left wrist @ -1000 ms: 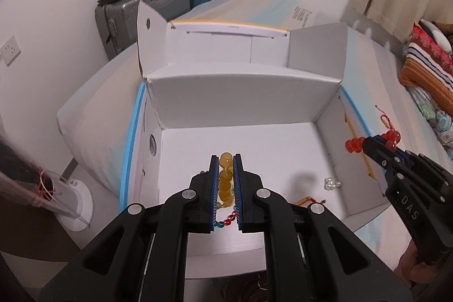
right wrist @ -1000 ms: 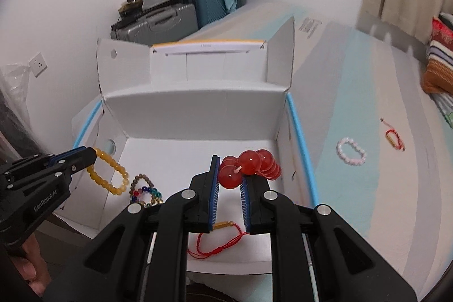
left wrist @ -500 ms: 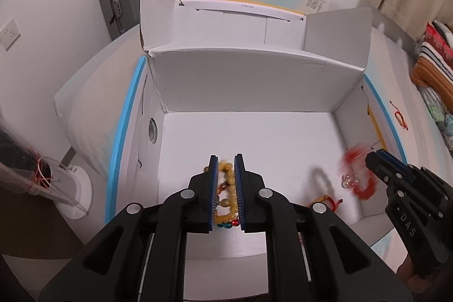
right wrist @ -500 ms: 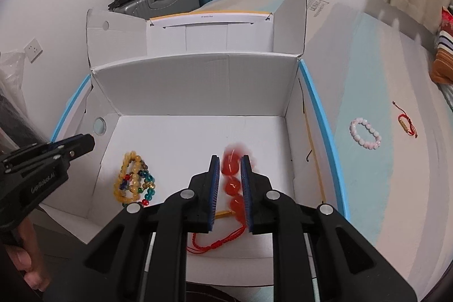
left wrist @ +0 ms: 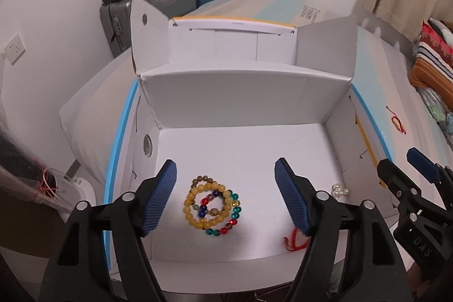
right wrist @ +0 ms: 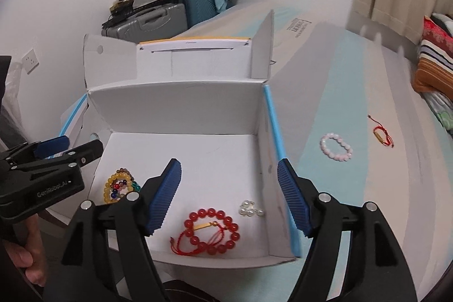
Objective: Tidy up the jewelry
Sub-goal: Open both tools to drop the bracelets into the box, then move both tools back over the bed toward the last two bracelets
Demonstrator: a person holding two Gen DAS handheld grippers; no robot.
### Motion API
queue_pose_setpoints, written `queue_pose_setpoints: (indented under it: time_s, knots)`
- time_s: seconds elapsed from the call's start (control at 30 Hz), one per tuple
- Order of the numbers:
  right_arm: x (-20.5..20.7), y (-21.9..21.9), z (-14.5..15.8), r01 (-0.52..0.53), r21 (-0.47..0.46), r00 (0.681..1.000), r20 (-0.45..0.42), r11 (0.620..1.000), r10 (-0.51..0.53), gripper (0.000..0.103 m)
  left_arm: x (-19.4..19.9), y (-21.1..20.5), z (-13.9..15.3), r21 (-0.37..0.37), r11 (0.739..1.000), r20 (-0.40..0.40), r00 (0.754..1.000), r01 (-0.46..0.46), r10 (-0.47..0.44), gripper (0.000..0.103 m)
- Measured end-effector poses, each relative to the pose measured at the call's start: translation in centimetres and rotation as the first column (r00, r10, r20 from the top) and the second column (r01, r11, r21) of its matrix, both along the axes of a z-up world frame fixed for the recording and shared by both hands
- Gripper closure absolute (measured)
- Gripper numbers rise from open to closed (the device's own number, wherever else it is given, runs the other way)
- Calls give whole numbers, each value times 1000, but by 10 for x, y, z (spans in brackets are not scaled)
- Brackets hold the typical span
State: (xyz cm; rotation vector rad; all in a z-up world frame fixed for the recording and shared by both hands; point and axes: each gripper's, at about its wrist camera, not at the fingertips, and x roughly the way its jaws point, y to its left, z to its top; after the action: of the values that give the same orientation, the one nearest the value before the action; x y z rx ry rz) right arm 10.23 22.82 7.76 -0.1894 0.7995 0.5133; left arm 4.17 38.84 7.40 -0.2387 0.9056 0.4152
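Lettering "GemiRobot.AI" was printed in white on the left gripper (right wrist: 68,146) body. "DAS" stood on the right gripper (left wrist: 405,163) body. A printed label on the mattress (right wrist: 300,25) ahead was too small to read.

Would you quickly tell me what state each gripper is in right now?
Left gripper: open, holding nothing, above the yellow bead bracelet.
Right gripper: open, holding nothing, above the red bead bracelet.

A pale grey-and-light-blue striped bed (right wrist: 354,75) carries an open white cardboard box with blue edges (right wrist: 181,104). At the box's 3 o'clock, directly on the bed, lie a pink bead bracelet (right wrist: 336,147) and, farther right, a red cord bracelet with a gold bar (right wrist: 382,134). Folded striped fabric (right wrist: 434,67) sits at 2 o'clock.
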Motion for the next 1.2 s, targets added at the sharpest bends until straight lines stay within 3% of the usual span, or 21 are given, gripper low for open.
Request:
queue_pose_setpoints:
  time_s: [0.07,0.23,0.43,0.6,1.2]
  knots:
    - [1,-9,3,15,5,1000,4,1000,-15,28,1,-5,3,3,1000,2,1000,6,-6,29]
    - [6,-36,10,56,31,998,10,998,-56,27,4,-23,10,31,999,17,999,27,-27,19]
    - [9,-67,21,115,46,992,47,992,-117,14,12,-54,25,76,996,49,997,52,-56,6]
    - [13,-97,28,160,63,985,61,985,-164,7,23,-79,28,82,994,32,996,78,-81,6]
    - [47,-237,36,332,103,938,70,938,-339,8,73,-203,31,73,970,56,970,233,-237,6]
